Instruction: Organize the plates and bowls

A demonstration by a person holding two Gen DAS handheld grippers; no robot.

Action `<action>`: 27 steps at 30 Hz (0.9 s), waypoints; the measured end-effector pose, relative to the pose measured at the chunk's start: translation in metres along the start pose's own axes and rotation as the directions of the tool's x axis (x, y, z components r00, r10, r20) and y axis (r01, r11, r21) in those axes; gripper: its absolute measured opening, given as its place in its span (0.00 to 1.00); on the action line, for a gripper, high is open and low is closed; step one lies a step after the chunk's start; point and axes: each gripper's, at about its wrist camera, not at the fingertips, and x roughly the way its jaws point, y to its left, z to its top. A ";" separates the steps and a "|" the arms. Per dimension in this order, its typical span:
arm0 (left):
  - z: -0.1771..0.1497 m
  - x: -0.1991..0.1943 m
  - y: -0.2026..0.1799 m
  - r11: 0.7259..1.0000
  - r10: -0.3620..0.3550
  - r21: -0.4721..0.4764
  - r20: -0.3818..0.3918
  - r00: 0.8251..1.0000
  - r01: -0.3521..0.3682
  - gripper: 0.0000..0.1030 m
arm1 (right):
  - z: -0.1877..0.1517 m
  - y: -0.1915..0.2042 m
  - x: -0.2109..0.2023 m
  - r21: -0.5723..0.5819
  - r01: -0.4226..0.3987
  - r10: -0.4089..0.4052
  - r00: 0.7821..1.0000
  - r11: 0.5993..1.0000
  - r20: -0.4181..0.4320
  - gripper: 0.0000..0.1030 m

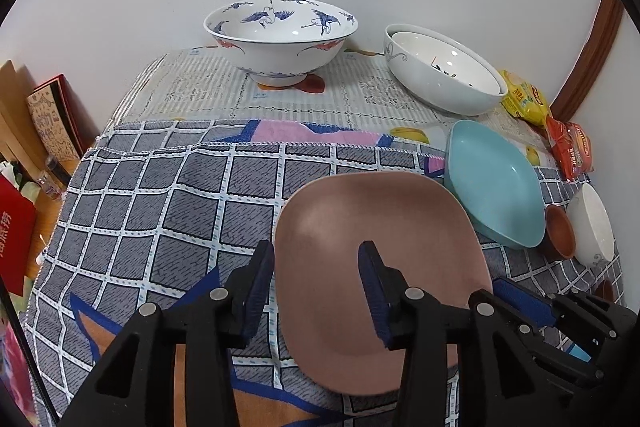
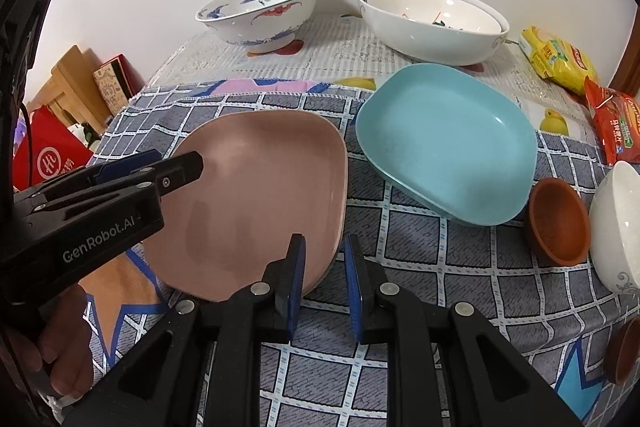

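Nearest you: a pink plate (image 2: 256, 195), matte, rounded-square and empty, lying flat on the checked cloth (image 1: 160, 195) over the tabletop. Your left hand-held gripper (image 1: 316, 267) stands partly open astride its near rim, pads clear; your right hand-held gripper (image 2: 324, 267) sits narrowly parted over its right edge, gripping nothing. Beyond: a teal dish (image 2: 444, 143), tilted, empty. Farthest: a crane-painted bowl (image 1: 280, 35), empty, and a white bowl (image 1: 440, 75) with a smaller bowl nested inside.
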 end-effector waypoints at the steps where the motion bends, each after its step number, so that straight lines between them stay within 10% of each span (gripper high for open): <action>1: 0.000 -0.002 0.000 1.000 0.002 0.000 0.002 1.000 -0.002 0.40 | 0.000 0.000 -0.001 0.000 -0.001 0.001 1.000 1.000 0.002 0.19; 16: 0.008 -0.038 -0.041 0.999 -0.013 0.041 0.061 0.998 0.010 0.40 | 0.006 -0.058 -0.059 0.074 0.078 -0.085 0.991 0.994 0.105 0.59; 27: 0.025 -0.054 -0.091 0.996 -0.027 0.082 0.105 0.994 0.019 0.40 | 0.009 -0.113 -0.109 0.152 0.084 -0.116 0.969 0.985 0.218 0.59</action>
